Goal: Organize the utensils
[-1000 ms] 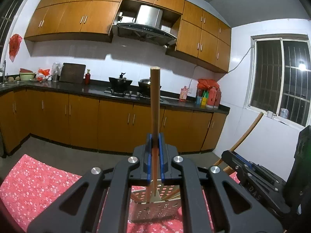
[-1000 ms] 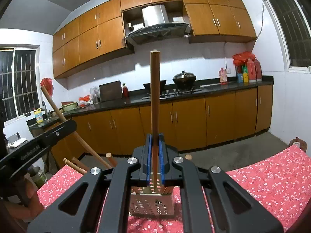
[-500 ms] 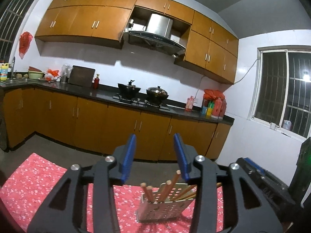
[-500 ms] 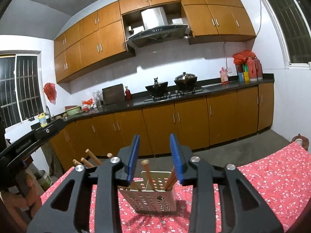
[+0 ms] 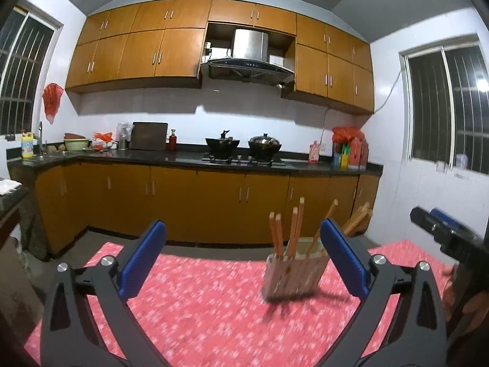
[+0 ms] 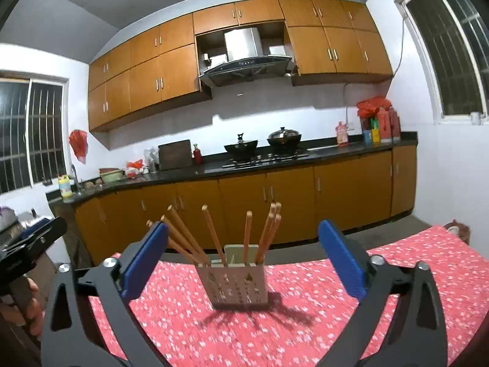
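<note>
A perforated utensil holder point(image 6: 233, 284) stands on the red floral tablecloth point(image 6: 397, 290), with several wooden chopsticks point(image 6: 212, 234) standing upright or leaning in it. It also shows in the left wrist view point(image 5: 293, 273), blurred, with its chopsticks point(image 5: 295, 231). My left gripper point(image 5: 243, 260) is wide open and empty, drawn back to the holder's left. My right gripper point(image 6: 243, 260) is wide open and empty, in front of and a little above the holder. The right gripper shows at the left wrist view's right edge point(image 5: 443, 232); the left gripper shows at the right wrist view's left edge point(image 6: 30, 241).
The tablecloth point(image 5: 198, 305) covers the table up to its far edge. Beyond it runs a kitchen counter point(image 5: 183, 156) with a stove and pots point(image 5: 264, 146) and wooden cabinets. A small object point(image 6: 457, 229) sits at the table's far right corner.
Both grippers were each shut on a chopstick over the holder. They opened, the chopsticks dropped into the holder, and both grippers have drawn back and opened wider.
</note>
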`<state>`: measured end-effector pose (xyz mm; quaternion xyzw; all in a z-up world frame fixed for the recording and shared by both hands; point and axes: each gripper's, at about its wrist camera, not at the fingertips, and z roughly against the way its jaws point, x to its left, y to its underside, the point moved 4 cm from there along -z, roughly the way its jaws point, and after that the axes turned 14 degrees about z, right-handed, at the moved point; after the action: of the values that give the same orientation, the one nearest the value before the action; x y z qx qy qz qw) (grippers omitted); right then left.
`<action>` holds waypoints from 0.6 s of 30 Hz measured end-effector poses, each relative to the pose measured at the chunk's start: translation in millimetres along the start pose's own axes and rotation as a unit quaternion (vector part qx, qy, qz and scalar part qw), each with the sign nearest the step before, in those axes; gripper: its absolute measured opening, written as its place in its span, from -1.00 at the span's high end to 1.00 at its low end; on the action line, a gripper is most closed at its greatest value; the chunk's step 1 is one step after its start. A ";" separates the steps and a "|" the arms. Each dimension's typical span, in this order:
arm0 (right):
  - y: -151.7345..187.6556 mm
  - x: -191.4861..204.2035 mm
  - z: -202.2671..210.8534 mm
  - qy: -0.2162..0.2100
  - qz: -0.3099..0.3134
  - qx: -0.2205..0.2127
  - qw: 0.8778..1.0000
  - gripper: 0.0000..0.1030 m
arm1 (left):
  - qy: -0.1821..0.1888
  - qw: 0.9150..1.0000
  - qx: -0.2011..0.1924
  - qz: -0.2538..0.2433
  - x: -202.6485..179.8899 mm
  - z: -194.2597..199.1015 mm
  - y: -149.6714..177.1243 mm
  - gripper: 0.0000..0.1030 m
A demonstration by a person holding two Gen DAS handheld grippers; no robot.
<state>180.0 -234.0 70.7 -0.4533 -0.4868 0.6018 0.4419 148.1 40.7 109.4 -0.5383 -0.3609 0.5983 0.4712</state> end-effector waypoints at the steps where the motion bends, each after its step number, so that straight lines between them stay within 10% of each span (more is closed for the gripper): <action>1: 2.3 2.9 4.4 0.004 0.006 0.000 1.000 -0.97 | -0.004 1.000 0.002 -0.004 1.8 8.2 6.4 -0.92; 18: 85.1 43.2 70.2 0.027 0.061 0.061 0.996 -0.97 | -0.044 0.998 0.022 -0.026 5.8 81.7 95.1 -0.92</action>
<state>95.2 -216.5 -10.2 -0.4705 -0.4083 0.6439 0.4442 51.2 24.3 31.4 -0.4915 -0.3823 0.6165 0.4819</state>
